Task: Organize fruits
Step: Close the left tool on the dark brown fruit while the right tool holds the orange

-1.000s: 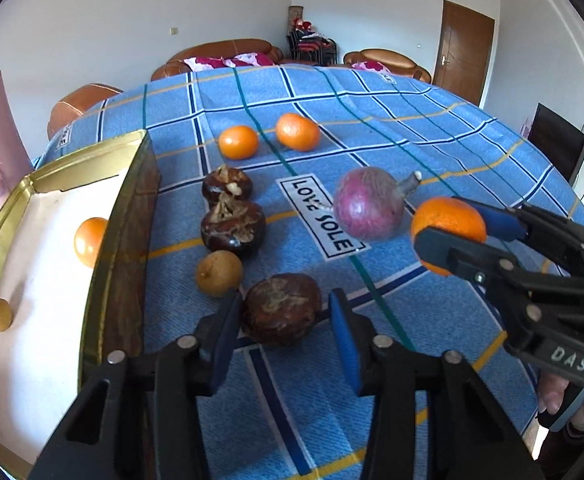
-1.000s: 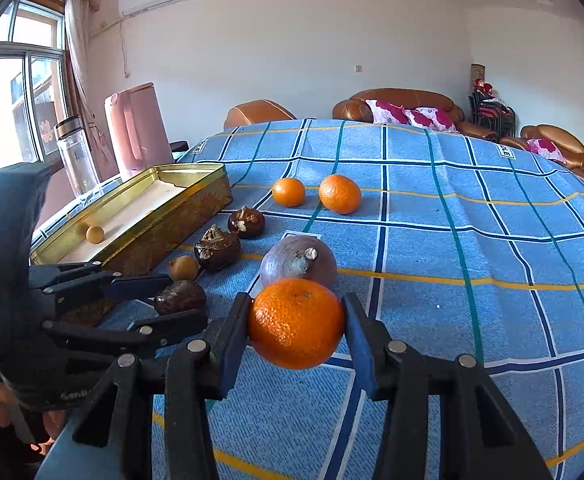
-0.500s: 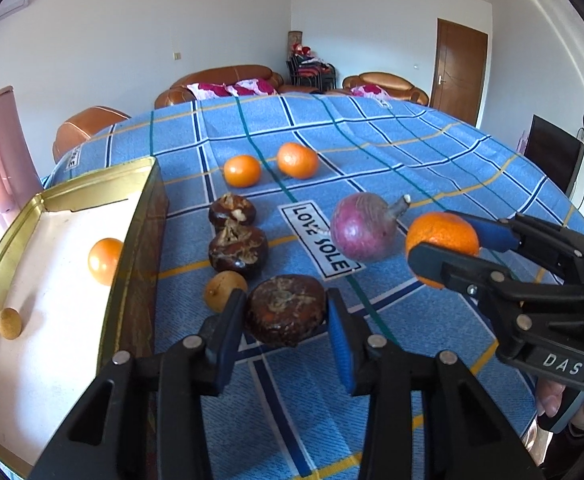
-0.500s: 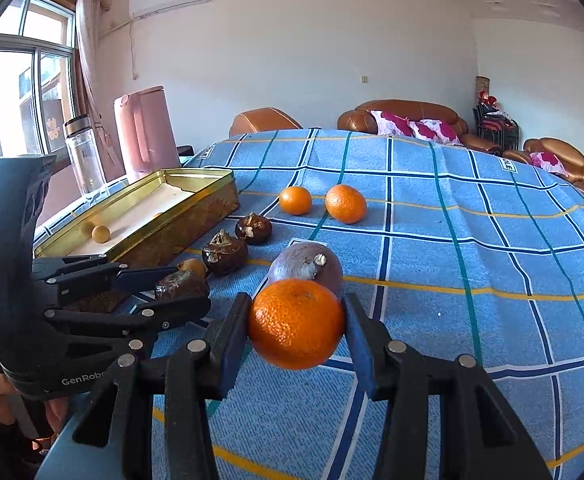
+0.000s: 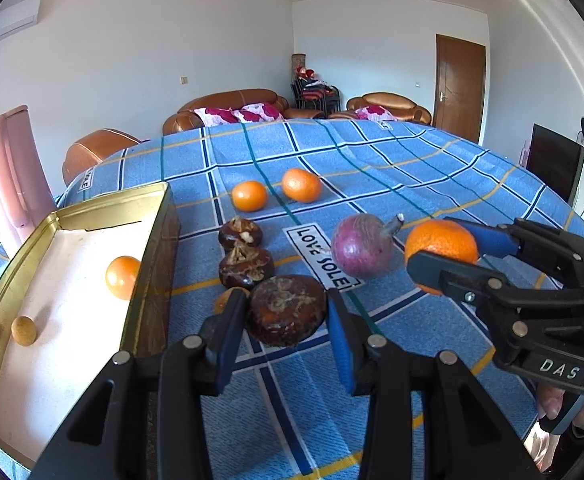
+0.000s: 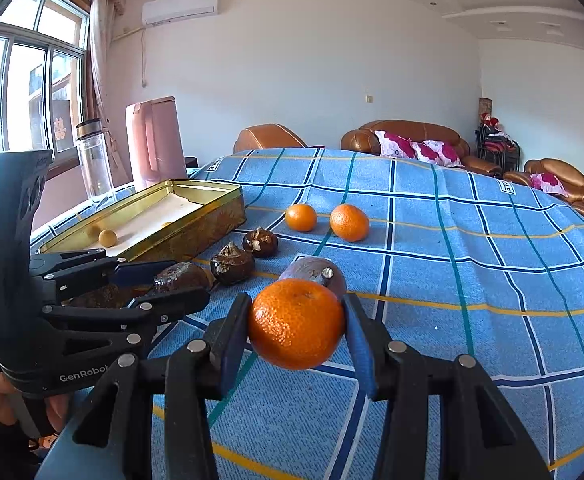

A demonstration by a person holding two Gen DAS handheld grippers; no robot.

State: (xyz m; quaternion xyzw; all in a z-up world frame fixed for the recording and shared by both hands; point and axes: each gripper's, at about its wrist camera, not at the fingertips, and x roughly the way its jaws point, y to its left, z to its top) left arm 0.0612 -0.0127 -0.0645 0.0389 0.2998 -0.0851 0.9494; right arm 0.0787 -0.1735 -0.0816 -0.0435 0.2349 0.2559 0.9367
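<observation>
My left gripper [image 5: 286, 316] is shut on a dark brown water chestnut [image 5: 287, 310] and holds it above the blue checked cloth, next to the gold tin [image 5: 154, 240]. My right gripper [image 6: 296, 326] is shut on an orange [image 6: 296, 323], lifted over the cloth; it also shows in the left wrist view [image 5: 440, 254]. The tin holds an orange [image 5: 122, 277] and a small tan fruit [image 5: 24, 331]. On the cloth lie two more chestnuts [image 5: 246, 267], a small tan fruit [image 5: 224, 300], a purple fruit [image 5: 363, 247] and two oranges [image 5: 249, 195].
A pink jug [image 6: 154, 140] and a glass bottle [image 6: 94, 160] stand behind the tin at the table's left edge. Sofas [image 6: 411, 140] stand beyond the table. The cloth [image 6: 471, 240] stretches blue to the right of the fruits.
My left gripper has closed on the chestnut and lifted it off the cloth. My right gripper has risen a little with its orange. Both views tilt upward.
</observation>
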